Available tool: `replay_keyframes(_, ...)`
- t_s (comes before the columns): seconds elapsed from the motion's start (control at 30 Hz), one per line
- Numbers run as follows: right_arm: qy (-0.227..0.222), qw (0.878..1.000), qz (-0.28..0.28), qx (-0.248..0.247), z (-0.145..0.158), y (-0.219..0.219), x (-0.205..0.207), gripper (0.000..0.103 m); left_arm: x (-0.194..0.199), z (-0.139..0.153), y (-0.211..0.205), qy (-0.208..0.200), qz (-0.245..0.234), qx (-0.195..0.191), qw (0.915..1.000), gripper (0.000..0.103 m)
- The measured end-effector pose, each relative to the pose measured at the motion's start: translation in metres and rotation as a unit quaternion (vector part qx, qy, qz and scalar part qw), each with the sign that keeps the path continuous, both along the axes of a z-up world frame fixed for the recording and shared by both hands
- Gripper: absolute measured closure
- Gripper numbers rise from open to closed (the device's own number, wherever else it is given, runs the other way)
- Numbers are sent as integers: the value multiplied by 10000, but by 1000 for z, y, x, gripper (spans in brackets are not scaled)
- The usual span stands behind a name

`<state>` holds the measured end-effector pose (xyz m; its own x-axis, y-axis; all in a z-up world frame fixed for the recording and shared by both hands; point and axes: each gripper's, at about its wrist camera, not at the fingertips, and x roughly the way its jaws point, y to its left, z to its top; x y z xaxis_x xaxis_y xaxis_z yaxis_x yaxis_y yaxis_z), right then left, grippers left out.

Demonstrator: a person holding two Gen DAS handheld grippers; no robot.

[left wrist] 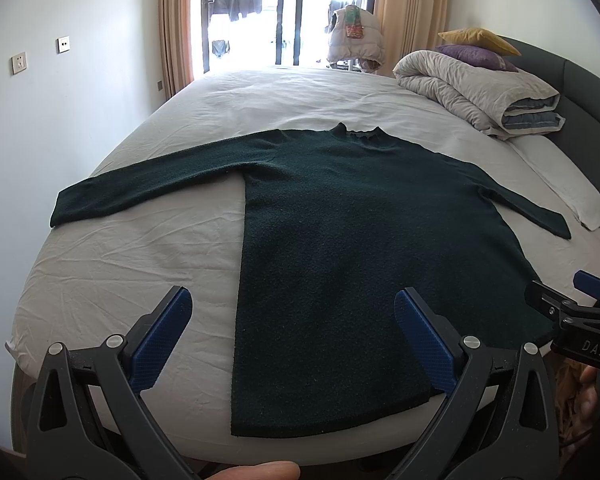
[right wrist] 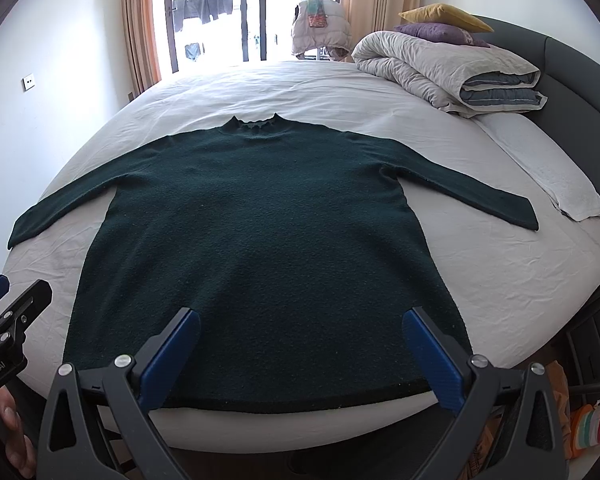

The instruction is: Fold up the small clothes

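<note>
A dark green long-sleeved sweater (left wrist: 340, 240) (right wrist: 260, 240) lies flat on the white bed sheet (left wrist: 120, 260) (right wrist: 520, 280), collar toward the window, both sleeves spread out sideways, hem at the near edge of the bed. My left gripper (left wrist: 294, 304) hovers open over the hem's left corner, nothing between its blue pads (left wrist: 160, 344). My right gripper (right wrist: 302, 324) hangs open above the middle of the hem, also holding nothing. In the left wrist view the right gripper (left wrist: 580, 312) shows at the right edge; in the right wrist view the left gripper (right wrist: 8, 320) shows at the left edge.
A rolled grey duvet (left wrist: 480, 92) (right wrist: 448, 72) with yellow and purple pillows (left wrist: 476, 46) lies at the far right by the dark headboard (right wrist: 572, 64). A folded white cloth (right wrist: 556, 184) lies beside the right sleeve. Balcony doors and curtains stand behind the bed; a wall runs along the left.
</note>
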<state>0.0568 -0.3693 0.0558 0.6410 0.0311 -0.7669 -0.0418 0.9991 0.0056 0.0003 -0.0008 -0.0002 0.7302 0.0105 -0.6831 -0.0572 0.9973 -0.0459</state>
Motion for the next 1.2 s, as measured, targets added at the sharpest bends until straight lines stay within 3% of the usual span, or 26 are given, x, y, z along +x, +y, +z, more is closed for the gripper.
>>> replay_keyframes(1.2, 43, 10000, 1, 37, -6, 3, -1, 0, -2, 3, -4, 15, -6, -4, 10000, 0)
